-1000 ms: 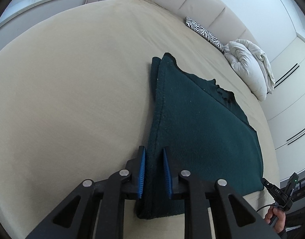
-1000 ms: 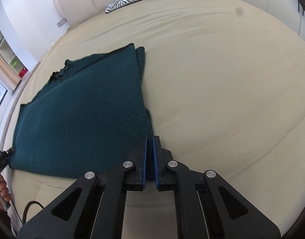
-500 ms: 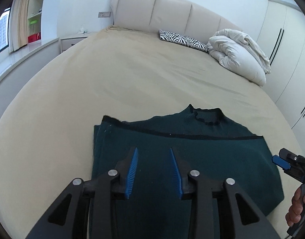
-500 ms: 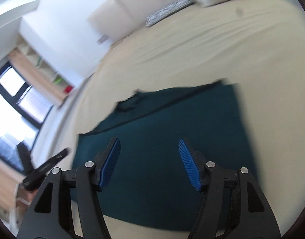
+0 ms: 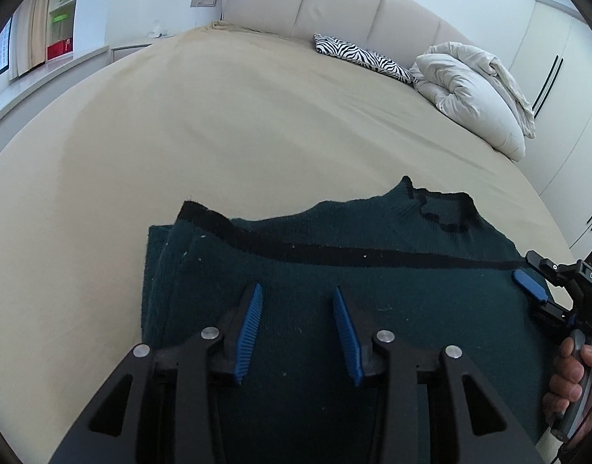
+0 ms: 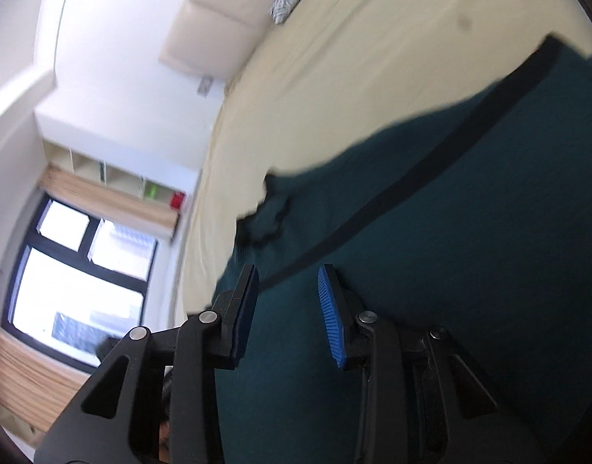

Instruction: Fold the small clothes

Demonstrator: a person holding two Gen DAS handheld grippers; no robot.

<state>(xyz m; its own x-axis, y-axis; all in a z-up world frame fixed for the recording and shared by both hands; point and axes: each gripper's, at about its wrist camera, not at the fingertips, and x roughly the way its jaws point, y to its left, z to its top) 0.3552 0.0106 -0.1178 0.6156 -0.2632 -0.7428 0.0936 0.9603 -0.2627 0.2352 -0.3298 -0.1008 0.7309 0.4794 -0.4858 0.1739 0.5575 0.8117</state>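
Left wrist view: a beige bed (image 5: pixel 226 123) is seen carrying a dark green knitted garment (image 5: pixel 373 270), folded flat, black band across, scalloped neckline uppermost. Left gripper (image 5: pixel 298 324) jaws are noted opening above it, nothing gripped. Right gripper (image 6: pixel 286 309) jaws are noted closing, empty, over the garment's edge.

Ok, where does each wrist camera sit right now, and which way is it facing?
Left wrist: behind the left gripper, jaws opening and empty, facing over the dark green sweater towards the headboard; the right gripper and hand show at the edge.
Right wrist: behind the right gripper, jaws closing on nothing, rolled sideways, facing the window.
Shared: sweater, beige bed, zebra pillow.
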